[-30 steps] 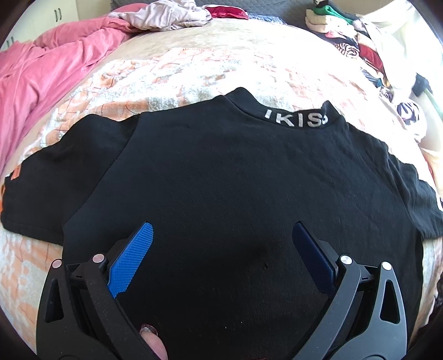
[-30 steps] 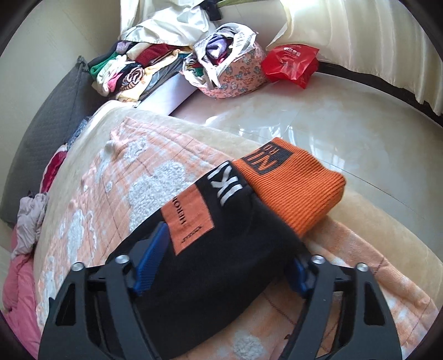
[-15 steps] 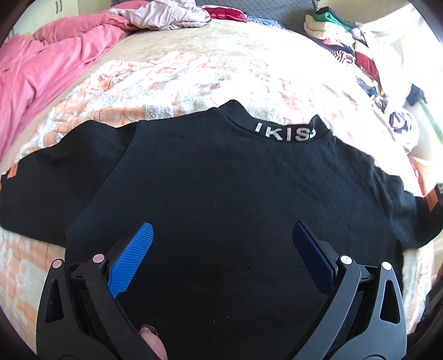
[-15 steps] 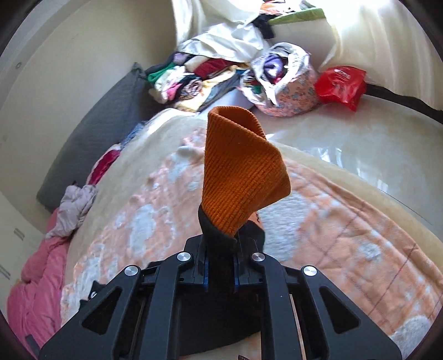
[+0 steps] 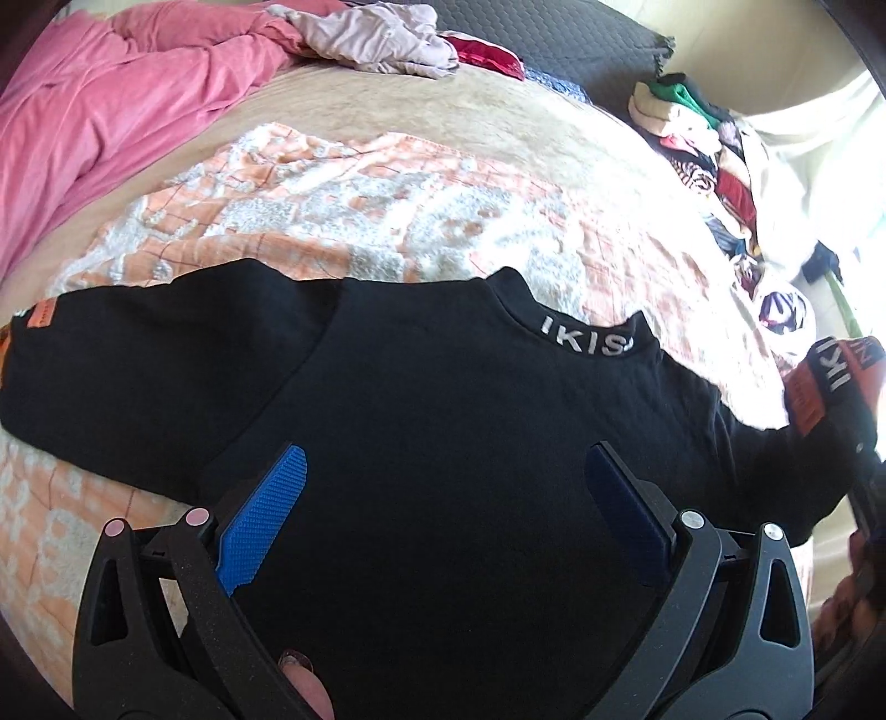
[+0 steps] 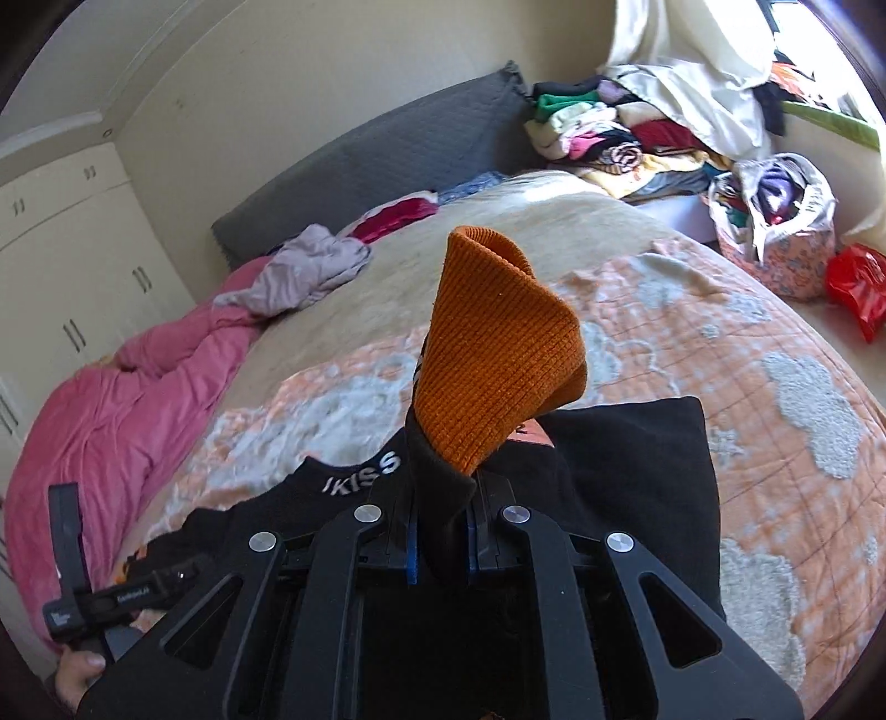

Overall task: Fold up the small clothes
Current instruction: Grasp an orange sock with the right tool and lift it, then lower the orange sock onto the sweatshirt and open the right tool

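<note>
A small black sweatshirt (image 5: 443, 443) with a lettered collar (image 5: 587, 338) lies flat on the orange-and-white blanket (image 5: 387, 210). My left gripper (image 5: 443, 498) is open and hovers over the shirt's body, holding nothing. My right gripper (image 6: 440, 540) is shut on the shirt's right sleeve near its orange cuff (image 6: 493, 354), which stands up above the jaws, lifted over the shirt. That sleeve (image 5: 830, 387) also shows at the right edge of the left wrist view. The left sleeve (image 5: 138, 365) lies spread out to the left.
A pink quilt (image 5: 99, 111) and a crumpled grey garment (image 5: 365, 39) lie at the far side of the bed. Stacked clothes (image 6: 609, 133), a full bag (image 6: 775, 221) and a red bag (image 6: 858, 288) stand beside the bed. White cupboards (image 6: 72, 266) line the wall.
My right gripper shut on the right sleeve, lifted it off the blanket and swung it inward over the shirt. My left gripper stayed open and drew back slightly.
</note>
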Available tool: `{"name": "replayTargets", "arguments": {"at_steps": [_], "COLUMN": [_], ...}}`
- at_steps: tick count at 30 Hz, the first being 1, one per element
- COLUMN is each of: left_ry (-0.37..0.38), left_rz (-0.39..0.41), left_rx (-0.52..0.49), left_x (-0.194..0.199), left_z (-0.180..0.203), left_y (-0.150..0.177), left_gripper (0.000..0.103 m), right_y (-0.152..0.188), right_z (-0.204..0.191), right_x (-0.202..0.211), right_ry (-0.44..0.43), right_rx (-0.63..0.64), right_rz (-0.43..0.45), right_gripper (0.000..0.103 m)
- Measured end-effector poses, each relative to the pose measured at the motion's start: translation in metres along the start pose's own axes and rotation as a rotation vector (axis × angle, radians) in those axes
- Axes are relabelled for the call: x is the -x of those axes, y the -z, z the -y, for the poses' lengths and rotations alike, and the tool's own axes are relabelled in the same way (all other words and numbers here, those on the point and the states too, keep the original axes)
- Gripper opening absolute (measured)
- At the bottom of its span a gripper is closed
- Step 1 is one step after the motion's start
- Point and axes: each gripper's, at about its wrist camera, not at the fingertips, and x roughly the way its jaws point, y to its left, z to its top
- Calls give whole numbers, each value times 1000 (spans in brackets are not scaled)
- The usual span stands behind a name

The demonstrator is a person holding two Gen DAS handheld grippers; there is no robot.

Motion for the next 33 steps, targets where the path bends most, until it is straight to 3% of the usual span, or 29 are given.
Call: {"name": "replayTargets", "arguments": {"at_steps": [9,13,20,26,31,33], "left_ry": [31,53,85,156,242,251], "left_rz": [-3,-21,-61,-155,-248,-256], "left_rx": [71,96,126,130,119,118], "left_x": [2,-2,-13,-29,-45,-48], "left_z": [-20,-23,-24,-14,8,15], "left_y": [-3,-3,4,20,36,39], "left_gripper": [95,95,92,75,48,47], "right_y": [34,52,67,57,53,51], "right_z": [-47,-60,-78,-57,-23,-16], "right_x": [-33,-51,-63,-32,-14,-11], "right_ry": [-16,-39,-112,-58,17,40], "right_rx": [143,194,219,186,116,110], "right_rz": [-89,-138,-224,-184,-173,-162], "right_gripper": [11,16,45,57,57,57]}}
